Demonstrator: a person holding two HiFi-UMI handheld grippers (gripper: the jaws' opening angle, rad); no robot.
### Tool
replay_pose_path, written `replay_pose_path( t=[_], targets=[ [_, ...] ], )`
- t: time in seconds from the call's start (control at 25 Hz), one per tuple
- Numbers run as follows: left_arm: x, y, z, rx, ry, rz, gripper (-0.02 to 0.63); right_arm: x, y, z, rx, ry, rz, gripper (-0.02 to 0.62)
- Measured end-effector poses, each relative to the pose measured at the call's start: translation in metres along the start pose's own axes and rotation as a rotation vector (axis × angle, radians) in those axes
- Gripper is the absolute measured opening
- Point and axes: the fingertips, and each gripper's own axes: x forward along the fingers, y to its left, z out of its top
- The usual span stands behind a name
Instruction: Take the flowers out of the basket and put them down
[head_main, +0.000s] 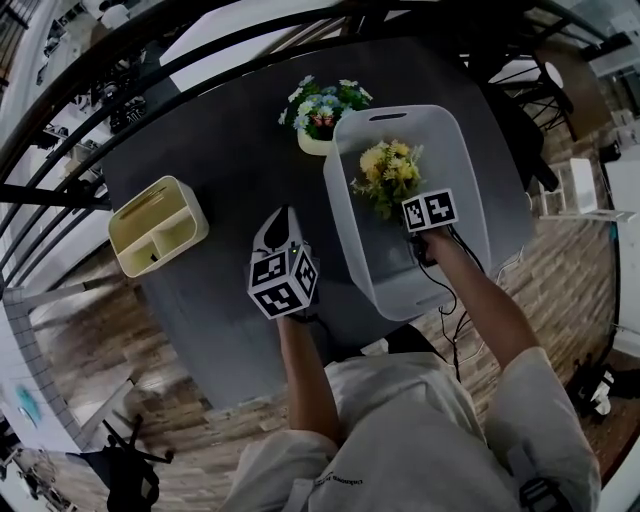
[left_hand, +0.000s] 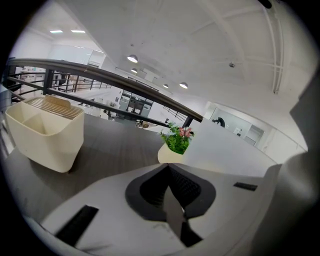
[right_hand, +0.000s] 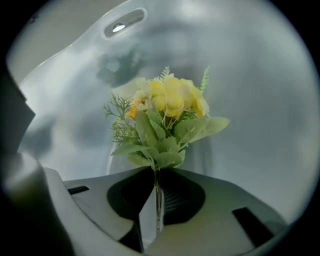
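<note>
One white basket (head_main: 455, 150) stands at 3 o'clock on the dark table (head_main: 225, 150), holding one bunch of yellow flowers (head_main: 386, 168) with green leaves. The right gripper (right_hand: 158, 189) reaches steeply down into the basket from 6 o'clock, its two jaws clamped on the bunch's thin stem, the blooms standing up just beyond the jaw tips. The left gripper (left_hand: 170, 175) hovers over the table's middle just outside the basket's 9 o'clock wall, its jaws together with nothing between them. At the table's 12 o'clock a second bunch, blue and white flowers (head_main: 322, 103) in one cream pot (head_main: 312, 146), touches the basket's far corner. One cream divided caddy (head_main: 160, 226) sits well apart at 9 o'clock.
</note>
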Motion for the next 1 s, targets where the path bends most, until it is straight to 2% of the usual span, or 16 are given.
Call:
replay_pose_path(
  t=[0.4, 1.0],
  targets=[
    [-0.033, -0.013, 0.009, 0.022, -0.057, 0.043, 0.015, -0.026, 0.034, 0.0, 0.071, -0.053, 0.143, 0.064],
    [-0.089, -0.025, 0.039, 0.097, -0.179, 0.164, 0.017, -0.088, 0.079, 0.022, 0.056, -0.194, 0.35, 0.063]
  ],
)
